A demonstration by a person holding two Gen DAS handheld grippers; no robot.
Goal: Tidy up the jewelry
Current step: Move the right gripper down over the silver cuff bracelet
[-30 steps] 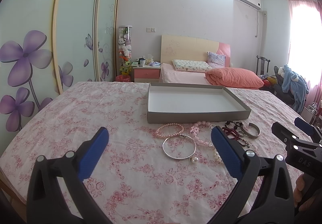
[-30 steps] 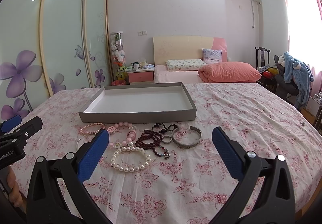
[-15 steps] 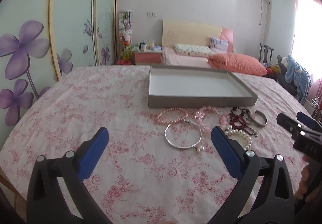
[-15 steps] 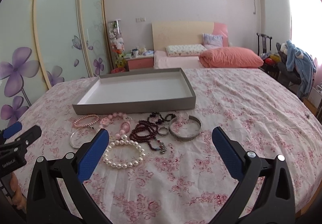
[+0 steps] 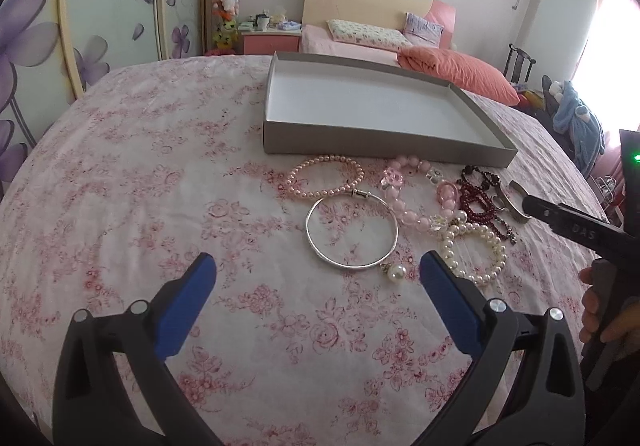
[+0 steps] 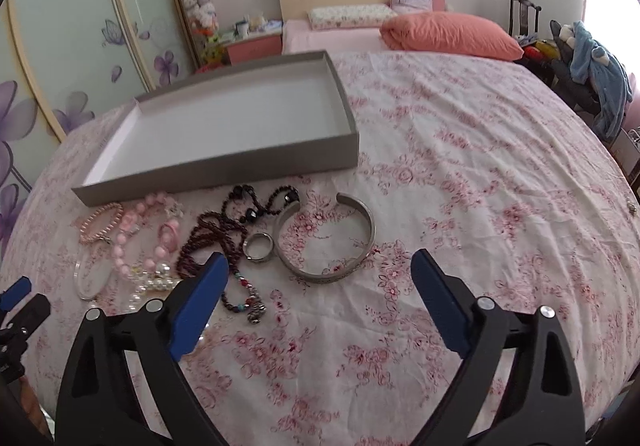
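Observation:
An empty grey tray (image 5: 372, 147) (image 6: 224, 169) lies on the floral cloth. Jewelry lies in front of it: a pink pearl bracelet (image 5: 326, 175), a silver bangle (image 5: 352, 234) with a pearl drop, a pink bead bracelet (image 5: 404, 197), a white pearl bracelet (image 5: 474, 250), dark red beads (image 6: 208, 242), a black bead string (image 6: 256, 201), a silver ring (image 6: 259, 246) and a silver cuff (image 6: 326, 242). My left gripper (image 5: 316, 278) is open, just short of the bangle. My right gripper (image 6: 320, 274) is open, just short of the cuff.
The round table's cloth (image 6: 480, 205) stretches to the right of the jewelry. A bed with an orange pillow (image 6: 448, 33) stands behind. A chair with blue clothes (image 6: 596, 73) is at the right. Flowered wardrobe doors (image 5: 100, 5) are at the left.
Both grippers have moved forward and down toward the jewelry. The jewelry now looks larger and nearer in both views. Both stay open.

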